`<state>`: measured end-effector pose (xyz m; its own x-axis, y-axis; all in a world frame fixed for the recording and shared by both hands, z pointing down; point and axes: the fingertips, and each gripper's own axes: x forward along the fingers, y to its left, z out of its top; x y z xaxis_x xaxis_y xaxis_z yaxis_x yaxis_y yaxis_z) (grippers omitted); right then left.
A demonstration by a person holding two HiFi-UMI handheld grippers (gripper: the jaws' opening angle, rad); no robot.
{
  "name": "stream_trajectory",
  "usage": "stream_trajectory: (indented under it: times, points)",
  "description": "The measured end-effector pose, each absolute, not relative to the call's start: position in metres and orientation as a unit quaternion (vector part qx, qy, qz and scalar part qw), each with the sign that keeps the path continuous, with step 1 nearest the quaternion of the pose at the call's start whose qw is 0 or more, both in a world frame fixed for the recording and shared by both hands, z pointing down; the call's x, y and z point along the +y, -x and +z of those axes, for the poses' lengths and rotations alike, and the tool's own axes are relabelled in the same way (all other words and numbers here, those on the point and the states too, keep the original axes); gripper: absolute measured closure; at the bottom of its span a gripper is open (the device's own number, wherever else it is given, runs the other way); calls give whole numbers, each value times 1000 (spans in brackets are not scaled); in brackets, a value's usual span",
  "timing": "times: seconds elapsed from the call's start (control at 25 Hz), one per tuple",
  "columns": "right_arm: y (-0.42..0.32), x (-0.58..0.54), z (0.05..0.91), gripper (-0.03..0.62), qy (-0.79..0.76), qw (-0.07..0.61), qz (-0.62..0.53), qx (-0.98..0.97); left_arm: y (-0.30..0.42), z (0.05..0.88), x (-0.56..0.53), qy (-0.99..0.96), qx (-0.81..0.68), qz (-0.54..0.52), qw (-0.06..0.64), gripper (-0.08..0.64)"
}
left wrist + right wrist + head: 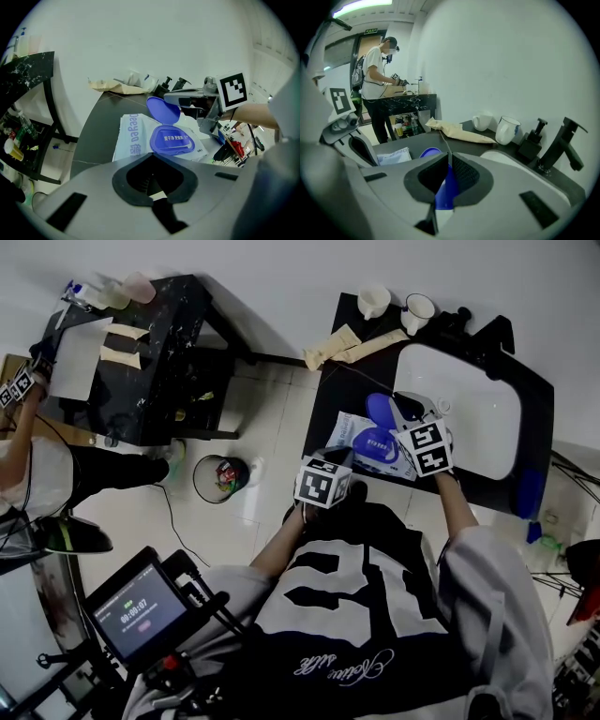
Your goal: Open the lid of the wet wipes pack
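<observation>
Two grippers are engaged: the lid point(448, 190) is pinched and held raised by the right gripper point(447, 165), and the pack point(133, 136) on the counter point(98, 131) appears clamped at its near edge by the left gripper point(157, 187). If the lid is pulled further, its hinge could be torn or the pack dragged.

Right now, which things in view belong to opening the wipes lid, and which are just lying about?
In the job: wet wipes pack, its blue lid, right gripper shut on the lid, left gripper on the pack's edge.
Lying about: two mugs, paper bag, sink, floor bin.
</observation>
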<state>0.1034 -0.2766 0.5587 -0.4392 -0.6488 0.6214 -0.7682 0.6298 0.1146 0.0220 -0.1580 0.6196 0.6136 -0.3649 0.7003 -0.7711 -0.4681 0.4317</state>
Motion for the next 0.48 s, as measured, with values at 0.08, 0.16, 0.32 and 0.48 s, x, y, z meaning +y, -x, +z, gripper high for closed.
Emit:
stream_trajectory:
  times: [0.08, 0.16, 0.32, 0.48]
  points:
    - [-107, -280, 569, 568, -426, 329, 108, -836, -22, 619, -158, -814, -348, 267, 380, 561]
    - [-109, -280, 576, 568, -431, 332, 121, -830, -21, 619, -157, -814, -347, 267, 382, 561]
    - [-111, -280, 569, 568, -446, 304, 145, -829, -22, 619, -157, -813, -346, 267, 384, 561]
    - [-114, -268, 551, 568, -479, 246, 180, -823, -21, 620, -157, -812, -345, 267, 387, 561]
